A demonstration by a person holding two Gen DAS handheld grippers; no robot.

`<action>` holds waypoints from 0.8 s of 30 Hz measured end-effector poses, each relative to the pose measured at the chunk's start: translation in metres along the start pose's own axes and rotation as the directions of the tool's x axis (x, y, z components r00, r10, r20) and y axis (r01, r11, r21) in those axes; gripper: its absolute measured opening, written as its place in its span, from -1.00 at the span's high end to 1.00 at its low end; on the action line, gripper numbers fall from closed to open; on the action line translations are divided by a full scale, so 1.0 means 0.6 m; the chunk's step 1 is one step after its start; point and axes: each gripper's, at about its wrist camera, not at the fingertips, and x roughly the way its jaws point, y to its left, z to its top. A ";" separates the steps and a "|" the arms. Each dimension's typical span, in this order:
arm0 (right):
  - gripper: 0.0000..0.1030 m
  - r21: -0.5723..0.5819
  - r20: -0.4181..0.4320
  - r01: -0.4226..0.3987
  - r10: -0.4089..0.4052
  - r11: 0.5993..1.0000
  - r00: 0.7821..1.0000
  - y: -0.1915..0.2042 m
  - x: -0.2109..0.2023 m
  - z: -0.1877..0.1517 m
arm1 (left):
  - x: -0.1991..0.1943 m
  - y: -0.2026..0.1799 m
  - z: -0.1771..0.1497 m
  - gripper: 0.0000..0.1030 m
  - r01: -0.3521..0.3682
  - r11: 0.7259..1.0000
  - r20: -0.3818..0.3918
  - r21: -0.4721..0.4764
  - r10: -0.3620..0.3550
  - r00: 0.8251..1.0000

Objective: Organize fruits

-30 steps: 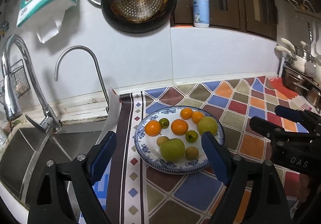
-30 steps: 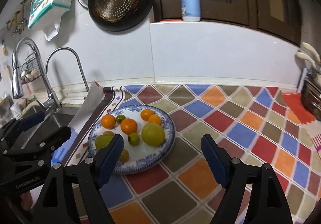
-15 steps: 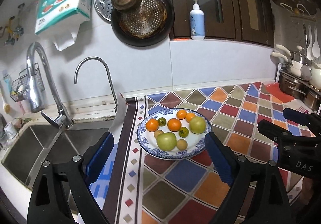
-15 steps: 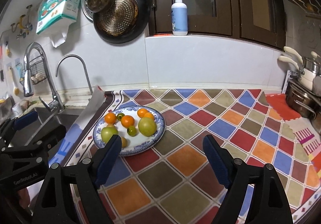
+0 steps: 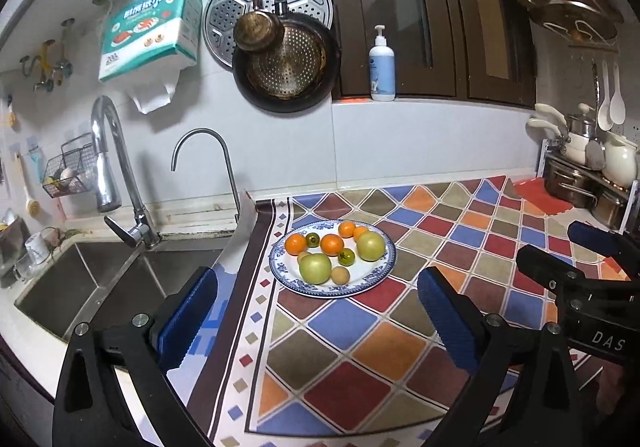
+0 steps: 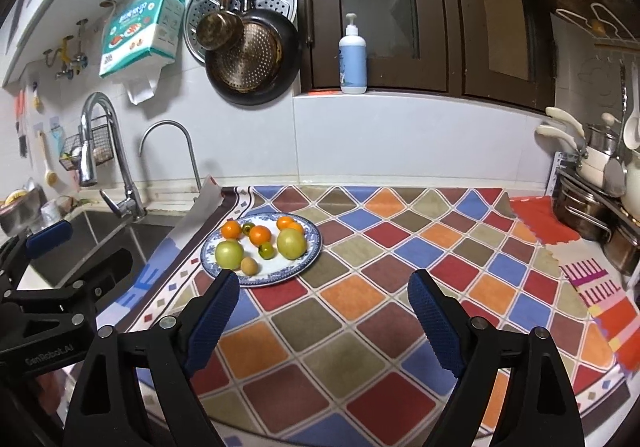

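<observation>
A blue-patterned white plate [image 5: 376, 279] [image 6: 312, 251] sits on the diamond-patterned counter mat, near the sink. On it lie two green apples [image 5: 315, 267] [image 6: 291, 243], several oranges [image 5: 296, 244] [image 6: 260, 235], two small dark green fruits [image 5: 346, 257] [image 6: 265, 250] and a small tan fruit [image 5: 340, 275] [image 6: 249, 265]. My left gripper [image 5: 318, 317] hangs well short of the plate, jaws opening, nothing between them. My right gripper [image 6: 322, 307] hovers over the mat to the right of the plate, jaws opening too and empty. Each gripper shows at the edge of the other's view.
A steel sink [image 5: 92, 287] with two faucets [image 5: 116, 175] lies left of the mat. Pans [image 5: 286, 67] and a tissue pack [image 5: 150, 35] hang on the wall; a pump bottle [image 5: 382, 67] stands on the ledge. Pots and utensils [image 5: 588, 175] crowd the right end.
Both grippers have pulled back and up from the plate, which now looks smaller and farther. Both pairs of jaws stand wider apart.
</observation>
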 end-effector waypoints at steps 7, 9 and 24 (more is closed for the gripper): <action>-0.73 -0.009 0.015 -0.009 0.009 1.000 1.000 -0.011 -0.051 -0.020 | -0.047 -0.019 -0.011 -1.00 -0.012 1.000 0.012 0.003 0.012 1.000; -0.73 -0.010 0.016 -0.010 0.010 1.000 1.000 -0.015 -0.062 -0.026 | -0.060 -0.023 -0.014 -1.00 -0.021 1.000 0.012 0.004 0.021 1.000; -0.73 -0.022 0.037 -0.027 0.027 0.999 0.999 -0.028 -0.117 -0.048 | -0.111 -0.043 -0.029 -1.00 -0.046 0.999 0.018 -0.004 0.046 0.999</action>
